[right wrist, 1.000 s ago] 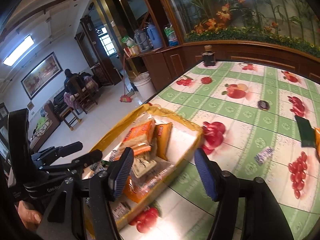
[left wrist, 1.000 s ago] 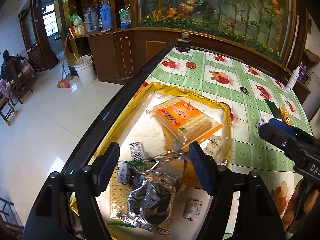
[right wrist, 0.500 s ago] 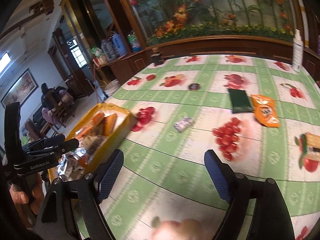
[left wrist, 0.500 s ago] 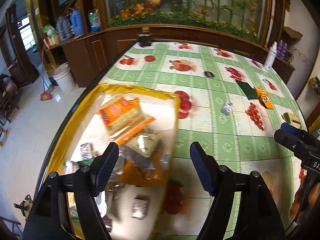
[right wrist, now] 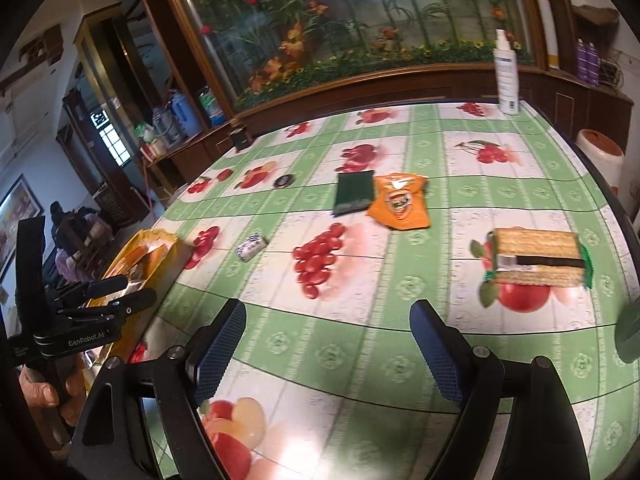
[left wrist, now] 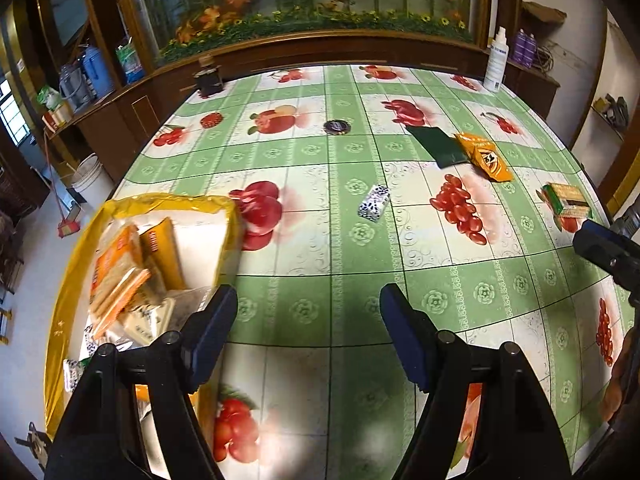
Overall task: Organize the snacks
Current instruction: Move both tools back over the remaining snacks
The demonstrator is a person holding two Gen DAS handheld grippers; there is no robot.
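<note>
On the counter (right wrist: 360, 332), ahead of both released claws (nothing between them): cracker pack (right wrist: 538, 258) at two o'clock, orange pouch (right wrist: 400, 204) at twelve, yellow box (left wrist: 76, 264) at nine.

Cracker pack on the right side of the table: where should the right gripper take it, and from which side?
The cracker pack lies flat, long side across the right wrist view, with nothing touching it. Come from above with the open right gripper and likely close across its short width, mid-length, on the two long edges.
</note>
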